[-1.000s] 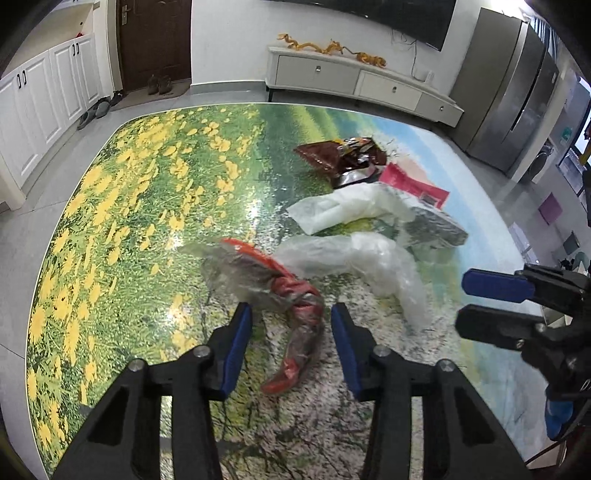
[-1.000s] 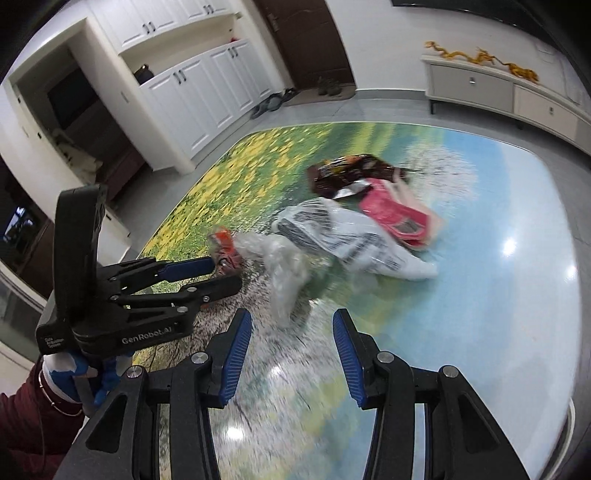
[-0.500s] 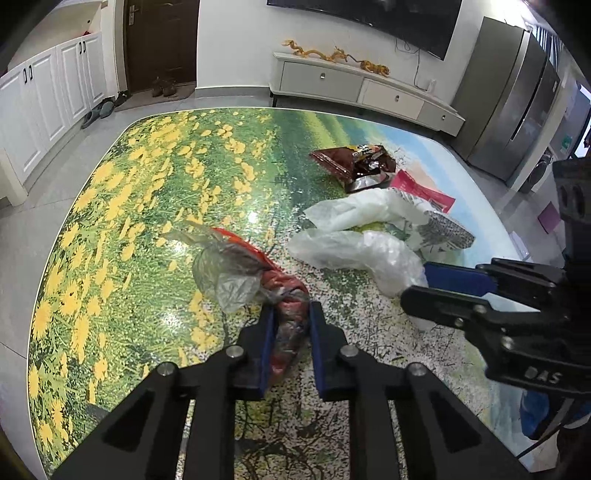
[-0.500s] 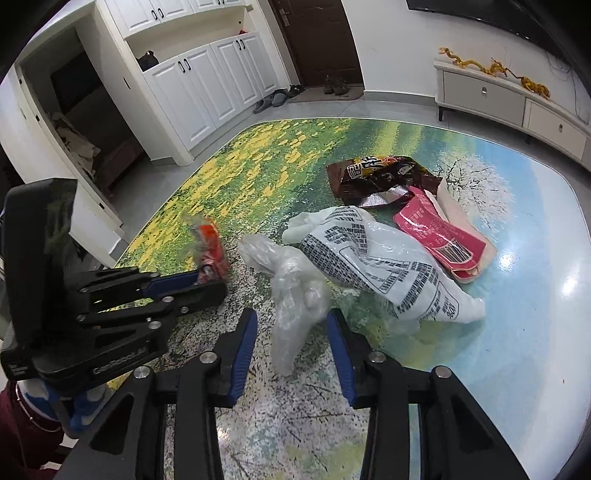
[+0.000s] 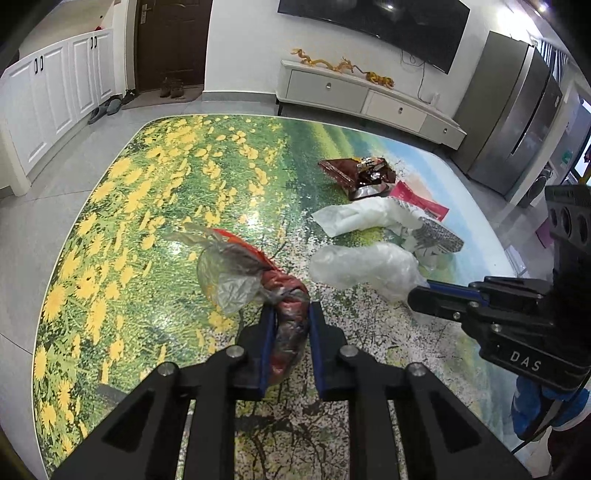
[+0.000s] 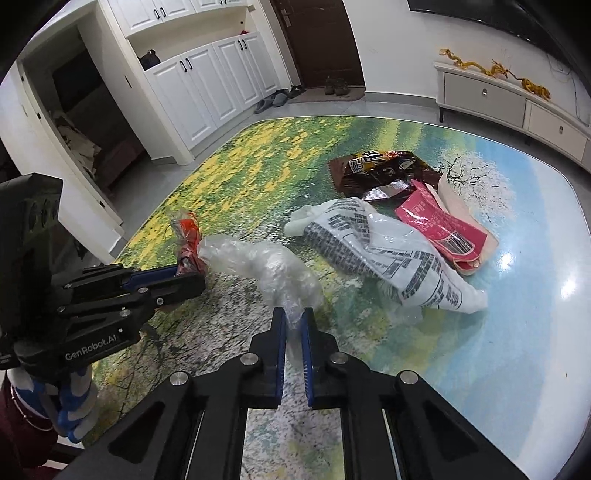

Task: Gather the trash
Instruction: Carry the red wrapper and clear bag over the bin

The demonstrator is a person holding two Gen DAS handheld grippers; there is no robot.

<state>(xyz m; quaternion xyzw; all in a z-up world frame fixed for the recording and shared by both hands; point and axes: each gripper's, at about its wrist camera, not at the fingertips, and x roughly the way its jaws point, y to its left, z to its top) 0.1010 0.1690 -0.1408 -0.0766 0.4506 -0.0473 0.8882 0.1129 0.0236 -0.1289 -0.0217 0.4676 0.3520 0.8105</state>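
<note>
Left claw (image 5: 290, 325) pinching red wrapper (image 5: 284, 295), right claw (image 6: 293, 332) pinching clear bag (image 6: 266, 266), printed bag (image 6: 388, 251) beside.

Grey tile floor (image 5: 44, 206) — white cabinets (image 5: 55, 96), dark door (image 5: 170, 40), wall TV (image 5: 373, 18).

You're in a home living room: wall TV (image 5: 373, 22), low media cabinet (image 5: 369, 107), shoes (image 5: 170, 88) by door (image 5: 171, 40).

Black claw (image 5: 289, 343), blue pads (image 5: 266, 343), silver screws.
</note>
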